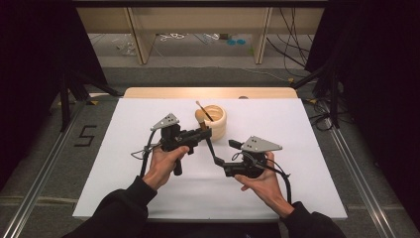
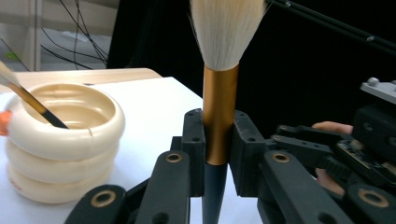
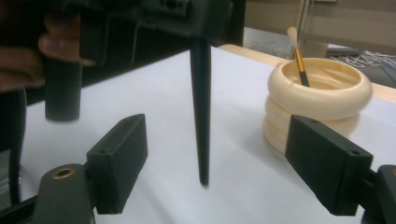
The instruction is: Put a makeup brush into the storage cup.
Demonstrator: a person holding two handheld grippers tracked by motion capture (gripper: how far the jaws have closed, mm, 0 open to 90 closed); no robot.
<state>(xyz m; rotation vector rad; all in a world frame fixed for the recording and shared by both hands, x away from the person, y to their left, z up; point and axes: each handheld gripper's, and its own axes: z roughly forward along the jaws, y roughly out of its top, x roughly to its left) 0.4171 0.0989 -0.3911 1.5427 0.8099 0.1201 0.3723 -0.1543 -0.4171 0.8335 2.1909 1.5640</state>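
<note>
One slim brush (image 1: 203, 110) in cream holder (image 1: 218, 122), beside clamped big brush (image 2: 219, 100).

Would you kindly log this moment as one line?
left hand-held gripper: shut on brush | right hand-held gripper: open, brush handle between jaws | holder: upright

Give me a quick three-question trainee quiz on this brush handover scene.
1. True or false: the left gripper is shut on the large brush.
2. How do the right gripper jaws stand? A shut on the handle, B open, apart from the handle.
3. What leans inside the cream holder?

Key: 1 true. 2 B: open either side of the dark handle tip, not touching. 3 a smaller brush.
</note>
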